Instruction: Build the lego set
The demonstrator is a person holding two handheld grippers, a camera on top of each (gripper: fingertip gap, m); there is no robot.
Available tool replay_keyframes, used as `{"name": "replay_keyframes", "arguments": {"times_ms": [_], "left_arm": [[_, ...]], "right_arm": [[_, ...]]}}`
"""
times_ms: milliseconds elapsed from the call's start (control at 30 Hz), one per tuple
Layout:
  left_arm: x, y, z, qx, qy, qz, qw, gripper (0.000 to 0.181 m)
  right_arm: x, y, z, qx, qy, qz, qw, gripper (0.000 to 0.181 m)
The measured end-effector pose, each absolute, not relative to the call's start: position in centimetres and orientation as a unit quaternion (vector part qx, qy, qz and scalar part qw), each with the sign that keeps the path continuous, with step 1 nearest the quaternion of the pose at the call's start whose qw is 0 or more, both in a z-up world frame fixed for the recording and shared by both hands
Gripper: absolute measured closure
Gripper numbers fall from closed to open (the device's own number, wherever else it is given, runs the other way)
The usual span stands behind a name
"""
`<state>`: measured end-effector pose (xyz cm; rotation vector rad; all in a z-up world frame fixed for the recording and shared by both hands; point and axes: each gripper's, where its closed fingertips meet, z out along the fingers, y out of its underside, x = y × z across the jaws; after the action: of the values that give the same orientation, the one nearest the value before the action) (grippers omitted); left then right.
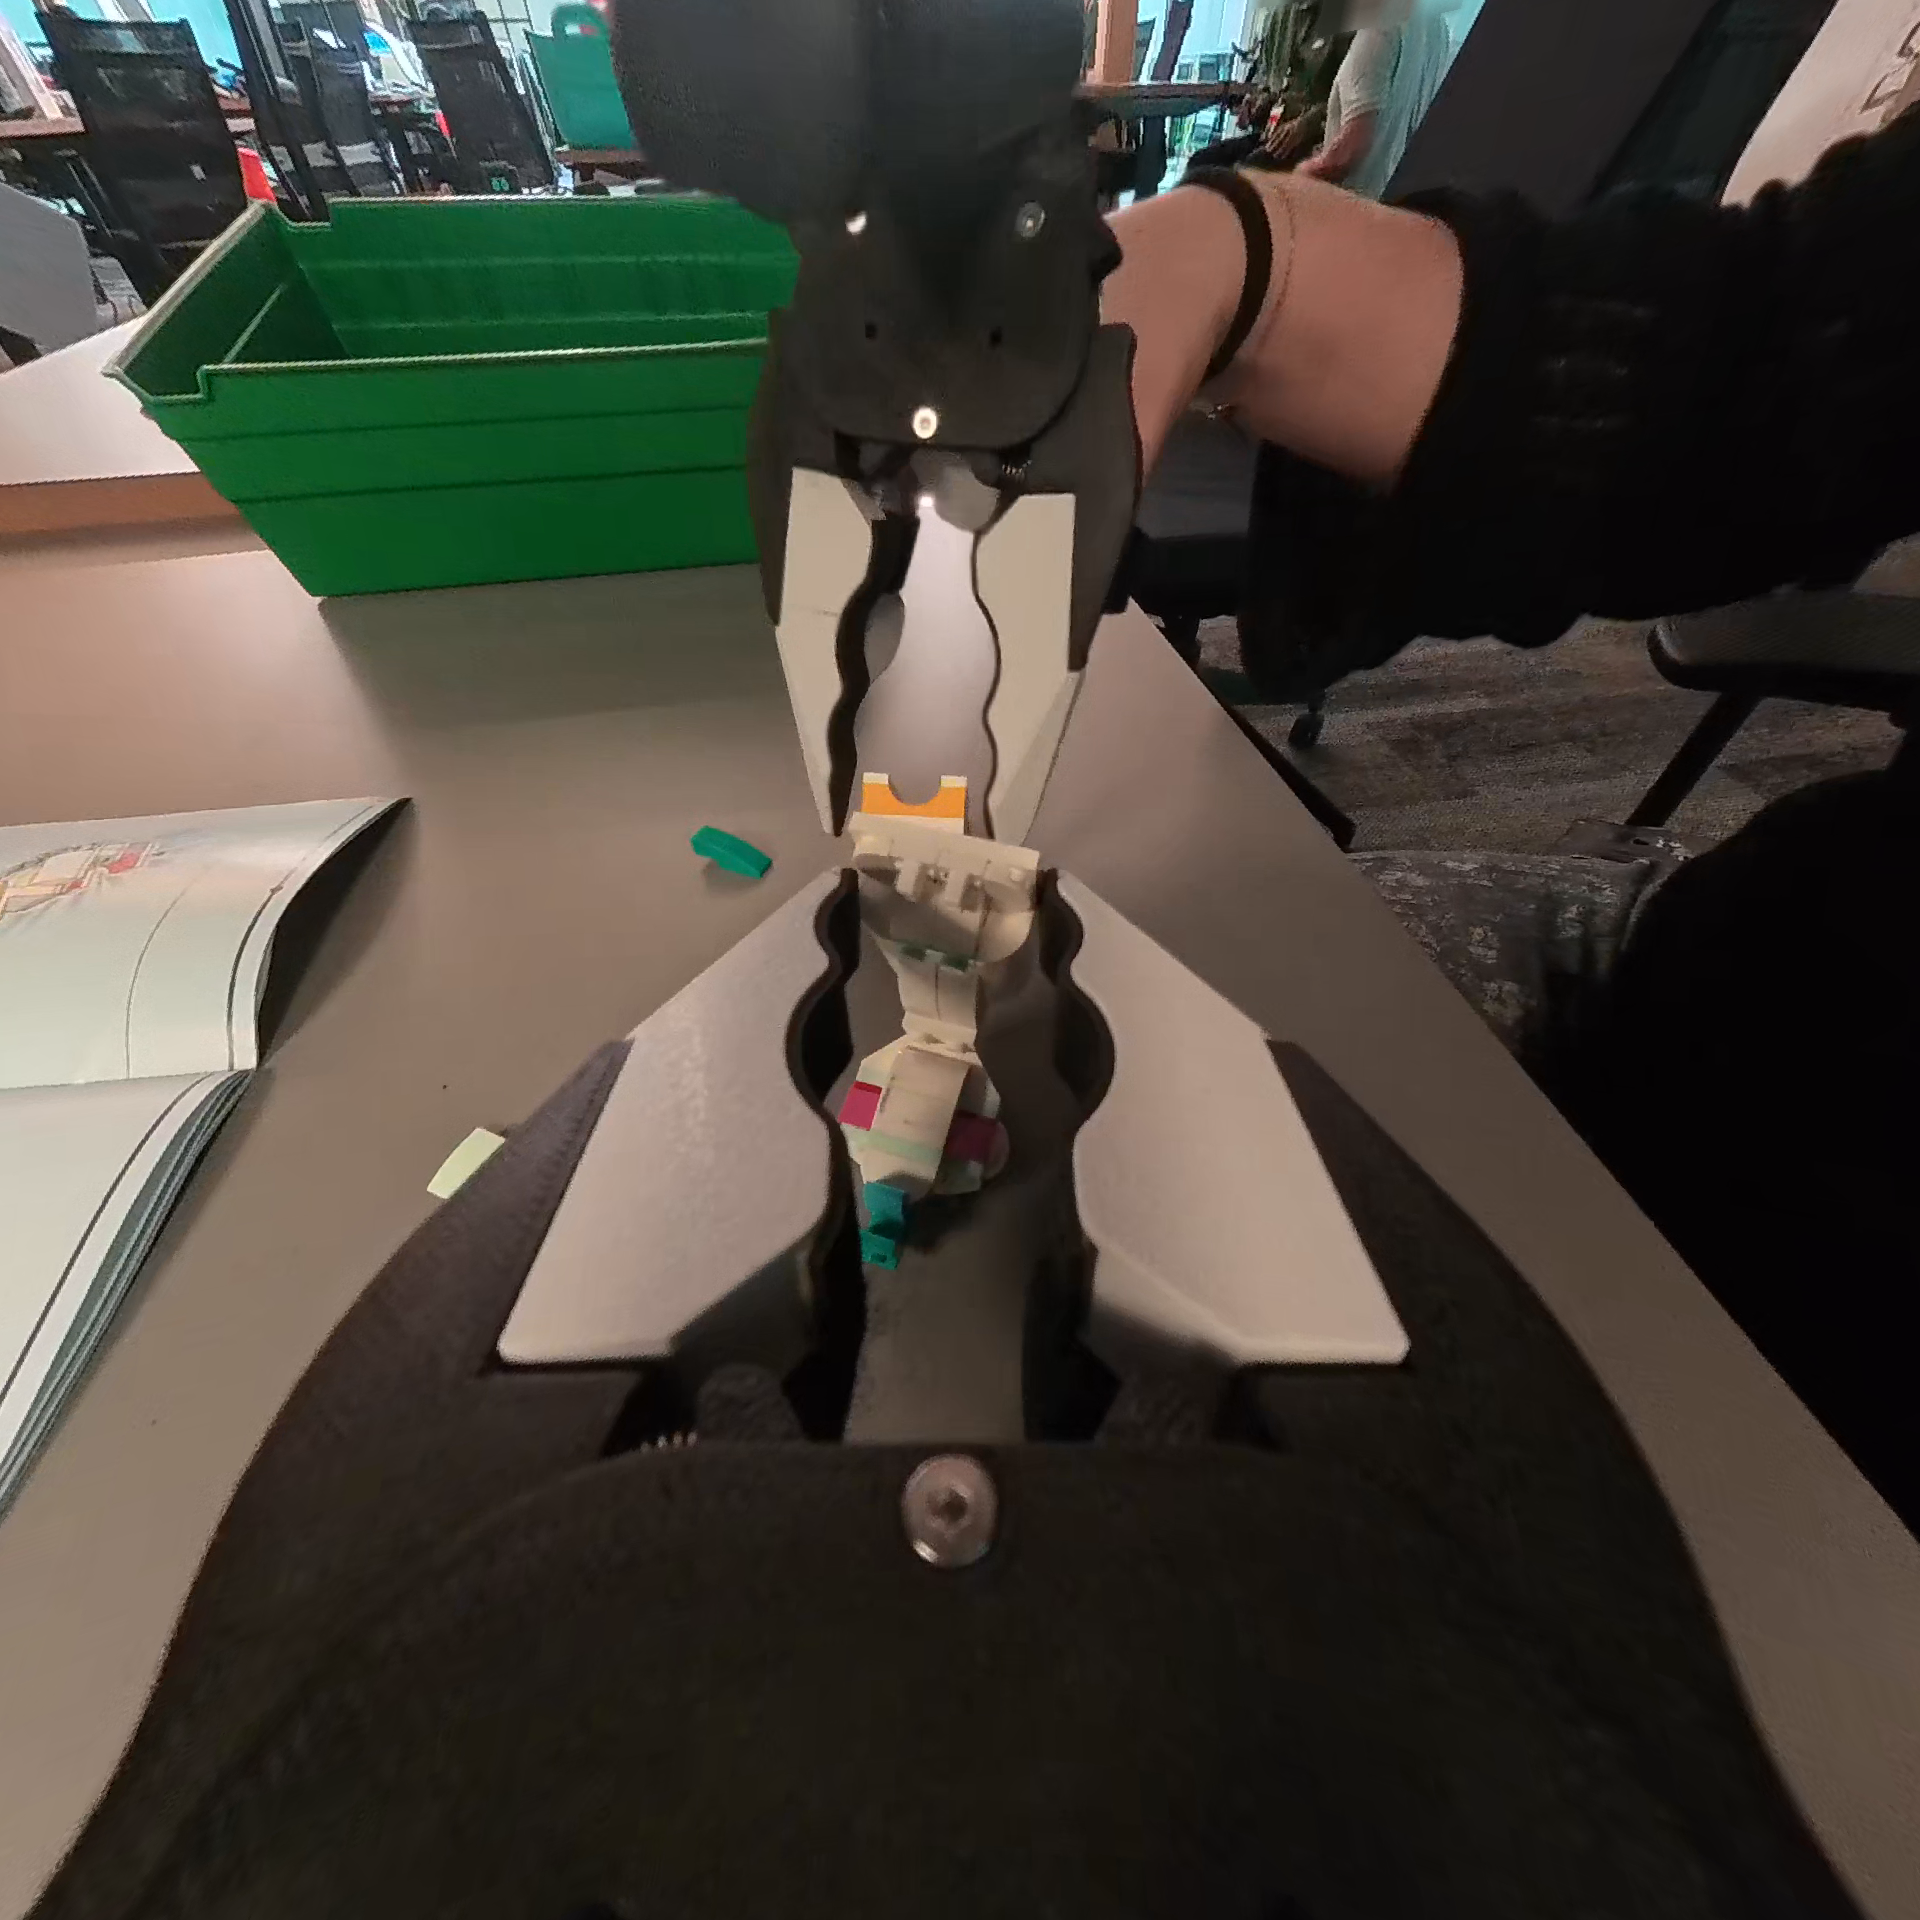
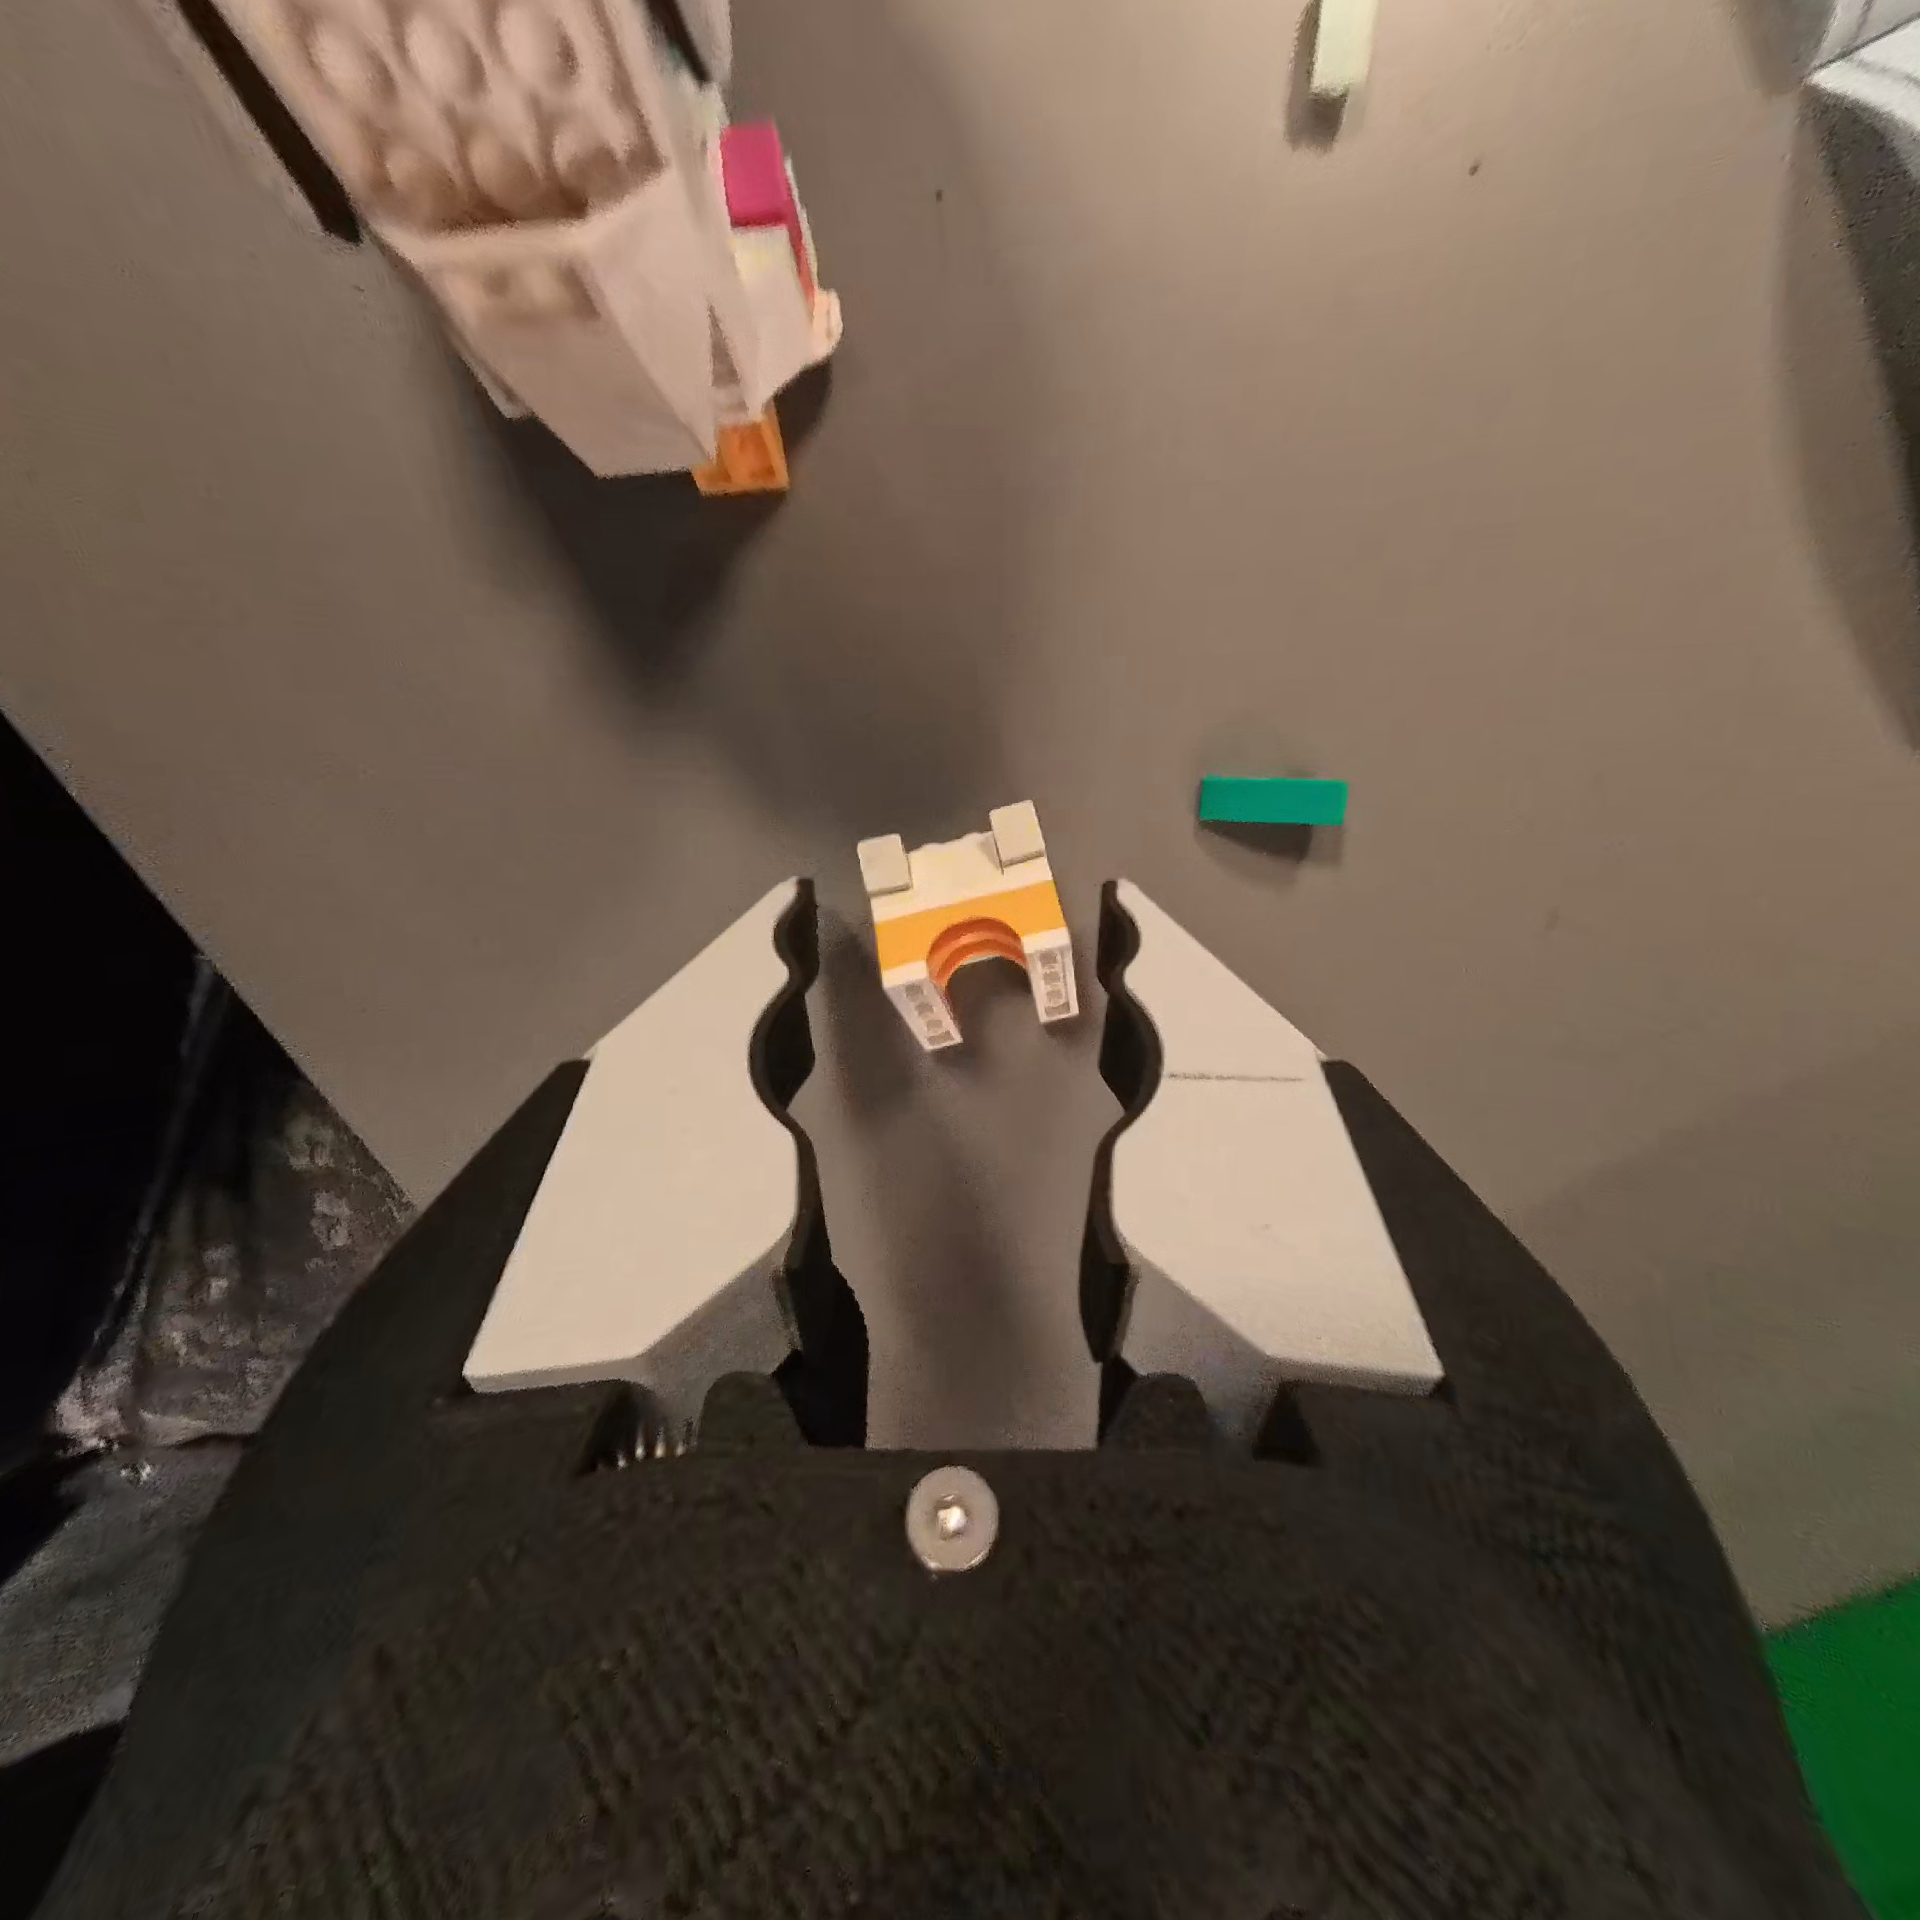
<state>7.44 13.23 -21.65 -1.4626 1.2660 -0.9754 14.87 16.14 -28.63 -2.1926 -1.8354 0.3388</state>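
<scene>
My left gripper [image 1: 951, 883] is shut on a white lego model [image 1: 940, 997] with pink and teal parts, and holds it upright between its fingers. The model also shows blurred at the upper left of the right wrist view [image 2: 582, 301]. A small orange and white arch piece [image 2: 966, 935] lies on the grey table [image 2: 1351, 520]. My right gripper [image 2: 956, 894] is open and points down at the arch piece, with one fingertip on each side and neither touching it. In the left wrist view the right gripper [image 1: 920, 821] hangs just beyond the model, with the arch piece [image 1: 914, 798] between its tips.
Stacked green bins [image 1: 499, 416] stand at the back left. An open instruction booklet [image 1: 125, 987] lies at the left. A green tile [image 2: 1273, 802] and a pale tile [image 2: 1340, 52] lie loose on the table. The table edge [image 1: 1299, 790] runs along the right, with a chair [image 1: 1766, 655] beyond. Some 11 cm of space lies between my two pairs of fingers. My left gripper's tips are some 12 cm from the pale tile [image 2: 1340, 52].
</scene>
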Motion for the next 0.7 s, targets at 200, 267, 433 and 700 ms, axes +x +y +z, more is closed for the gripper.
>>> {"name": "replay_keyframes", "arguments": {"times_ms": [200,267,433,700], "left_arm": [[7.4,13.3,-21.6,-0.598,0.512,-0.402,0.467,0.147],[7.4,13.3,-21.6,-0.599,0.510,-0.404,0.467,0.147],[7.3,13.4,-21.6,-0.600,0.506,-0.405,0.469,0.147],[7.2,14.6,-20.7,-0.603,0.478,-0.383,0.510,0.147]], "right_arm": [[15.6,16.1,-28.3,-0.722,-0.669,0.109,0.138,0.125],[15.8,16.3,-28.6,-0.709,-0.683,0.104,0.141,0.128],[14.6,16.6,-28.0,-0.708,-0.669,0.145,0.173,0.146],[7.8,14.7,-20.3,-0.647,-0.612,0.297,0.345,0.147]]}}
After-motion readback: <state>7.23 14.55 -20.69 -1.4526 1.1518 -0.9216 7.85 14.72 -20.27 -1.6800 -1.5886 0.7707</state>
